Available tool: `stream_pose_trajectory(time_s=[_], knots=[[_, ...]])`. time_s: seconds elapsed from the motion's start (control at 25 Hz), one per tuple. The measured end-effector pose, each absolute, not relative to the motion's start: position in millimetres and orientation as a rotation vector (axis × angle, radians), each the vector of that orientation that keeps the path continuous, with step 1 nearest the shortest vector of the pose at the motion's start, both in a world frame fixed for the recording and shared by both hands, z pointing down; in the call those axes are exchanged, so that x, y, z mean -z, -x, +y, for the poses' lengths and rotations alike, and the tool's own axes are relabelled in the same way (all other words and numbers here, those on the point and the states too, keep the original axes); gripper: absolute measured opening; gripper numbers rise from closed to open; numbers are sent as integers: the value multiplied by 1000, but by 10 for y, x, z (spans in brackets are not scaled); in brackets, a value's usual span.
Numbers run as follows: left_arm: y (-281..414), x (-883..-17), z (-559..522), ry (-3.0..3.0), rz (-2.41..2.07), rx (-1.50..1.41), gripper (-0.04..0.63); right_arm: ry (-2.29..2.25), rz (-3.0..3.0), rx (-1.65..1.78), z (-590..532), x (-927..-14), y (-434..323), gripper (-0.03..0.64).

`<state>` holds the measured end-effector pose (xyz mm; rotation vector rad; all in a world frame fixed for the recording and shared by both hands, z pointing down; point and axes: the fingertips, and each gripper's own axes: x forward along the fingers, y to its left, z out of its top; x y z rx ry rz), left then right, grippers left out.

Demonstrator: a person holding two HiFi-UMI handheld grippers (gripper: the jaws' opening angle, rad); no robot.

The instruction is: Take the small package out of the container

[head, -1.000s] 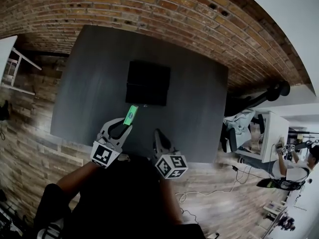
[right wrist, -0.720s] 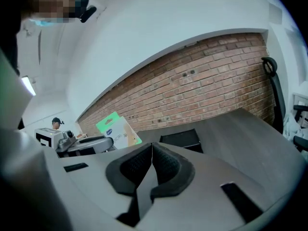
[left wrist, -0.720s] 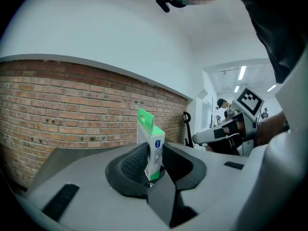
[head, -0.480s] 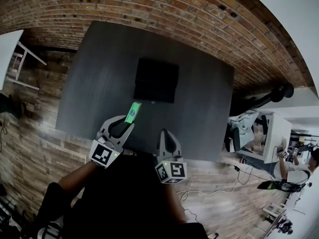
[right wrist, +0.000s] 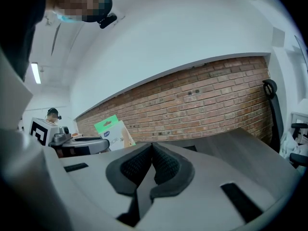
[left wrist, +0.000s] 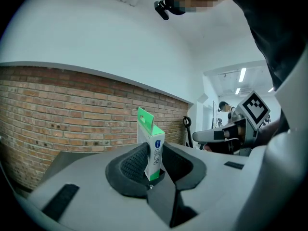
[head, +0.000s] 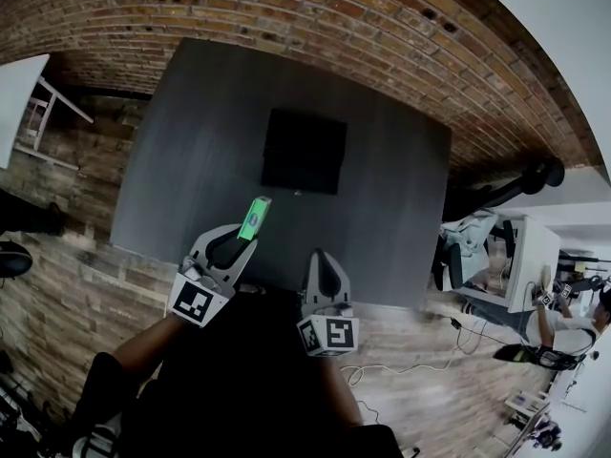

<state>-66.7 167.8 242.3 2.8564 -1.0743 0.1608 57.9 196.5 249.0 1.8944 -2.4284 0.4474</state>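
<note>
a: so where are we with the small package [head: 255, 218]?

b: we've got it pinched in the left gripper [head: 242, 239]. the pads clamp its lower end, and the green hang tab sticks out past the jaws. it's up in the air over the near part of the dark table [head: 191, 141], just near and left of the black container [head: 304, 151], and not touching it.

a: and the right gripper [head: 321, 258]?

b: we see its jaws pressed together with nothing in them. in the right gripper view the pads meet. it sits by the table's near edge, just right of the left one. from that view the package shows off to the left, in front of the brick wall [right wrist: 202, 95].

a: is the container open or what?

b: we can't tell. from the head view it's just a flat black square, out toward the middle of the table.
</note>
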Motion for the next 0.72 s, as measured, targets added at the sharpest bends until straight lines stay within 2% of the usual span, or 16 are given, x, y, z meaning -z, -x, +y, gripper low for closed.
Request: stream_pose_trajectory(time_s=[0.72], knots=[[594,-2480,1728,-2849,-1086,-170,114,-1843,-2445,-426,2003,-2536,-572,24]])
